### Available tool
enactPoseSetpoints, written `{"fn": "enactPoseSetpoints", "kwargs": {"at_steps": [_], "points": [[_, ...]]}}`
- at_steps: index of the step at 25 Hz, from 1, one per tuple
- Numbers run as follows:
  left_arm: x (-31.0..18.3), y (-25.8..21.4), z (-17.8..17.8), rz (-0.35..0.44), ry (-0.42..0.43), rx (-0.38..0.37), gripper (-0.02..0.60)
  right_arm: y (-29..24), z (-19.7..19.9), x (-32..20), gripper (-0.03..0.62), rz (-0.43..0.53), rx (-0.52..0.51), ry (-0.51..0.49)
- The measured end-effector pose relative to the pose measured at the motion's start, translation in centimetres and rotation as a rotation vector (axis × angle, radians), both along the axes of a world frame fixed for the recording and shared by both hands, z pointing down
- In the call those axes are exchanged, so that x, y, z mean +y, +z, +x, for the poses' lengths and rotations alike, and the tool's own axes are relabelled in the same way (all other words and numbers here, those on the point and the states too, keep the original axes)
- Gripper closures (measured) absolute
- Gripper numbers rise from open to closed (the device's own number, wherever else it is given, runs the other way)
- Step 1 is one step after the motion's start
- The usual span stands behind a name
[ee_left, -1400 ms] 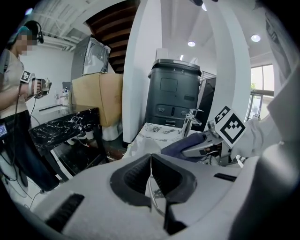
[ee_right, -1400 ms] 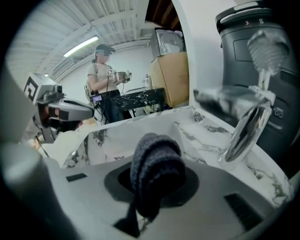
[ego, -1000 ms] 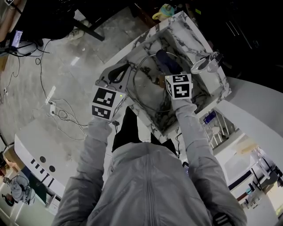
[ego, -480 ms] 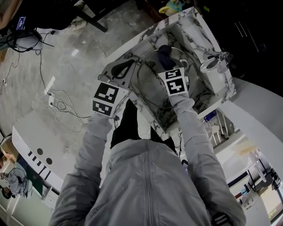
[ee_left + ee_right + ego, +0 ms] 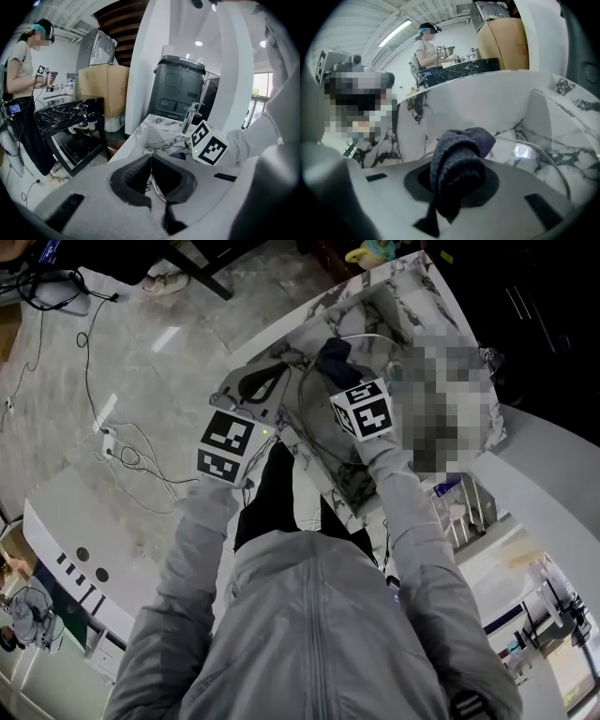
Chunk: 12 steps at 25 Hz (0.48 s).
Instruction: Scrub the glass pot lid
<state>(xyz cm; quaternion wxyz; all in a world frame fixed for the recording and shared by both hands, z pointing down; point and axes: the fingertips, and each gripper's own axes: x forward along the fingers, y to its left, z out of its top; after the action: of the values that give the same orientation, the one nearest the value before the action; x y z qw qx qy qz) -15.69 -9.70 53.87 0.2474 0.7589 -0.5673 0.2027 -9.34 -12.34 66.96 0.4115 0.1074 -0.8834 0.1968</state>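
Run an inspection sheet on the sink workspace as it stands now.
Surface: marble sink, faucet at its rim.
Job's things: glass lid inside the sink; dark cloth, bunched.
Clutter: nothing seen in the part of the sink that shows.
Grippers: left gripper shut on the glass lid's rim; right gripper shut on the cloth, above the lid.
Cables: loose cables on the floor, left of the sink.
Surroundings: another person at a black counter; cardboard box beyond.
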Motion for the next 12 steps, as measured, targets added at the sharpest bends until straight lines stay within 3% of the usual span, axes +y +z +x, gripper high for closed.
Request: {"fn": "enactPoseSetpoints", "kwargs": {"at_steps": [7,12], "points": [[0.1,-0.2,0.4,0.003,0.011,0.004,0.554,-0.1,-0.2,3.0,0.518,-0.061,0.000,-0.051],[0.1,-0.4,0.5,0.009,0.020,0.002,0.554,0.1,0.3,5.2,0.518,-0.157,-0.004,-0.096]]}}
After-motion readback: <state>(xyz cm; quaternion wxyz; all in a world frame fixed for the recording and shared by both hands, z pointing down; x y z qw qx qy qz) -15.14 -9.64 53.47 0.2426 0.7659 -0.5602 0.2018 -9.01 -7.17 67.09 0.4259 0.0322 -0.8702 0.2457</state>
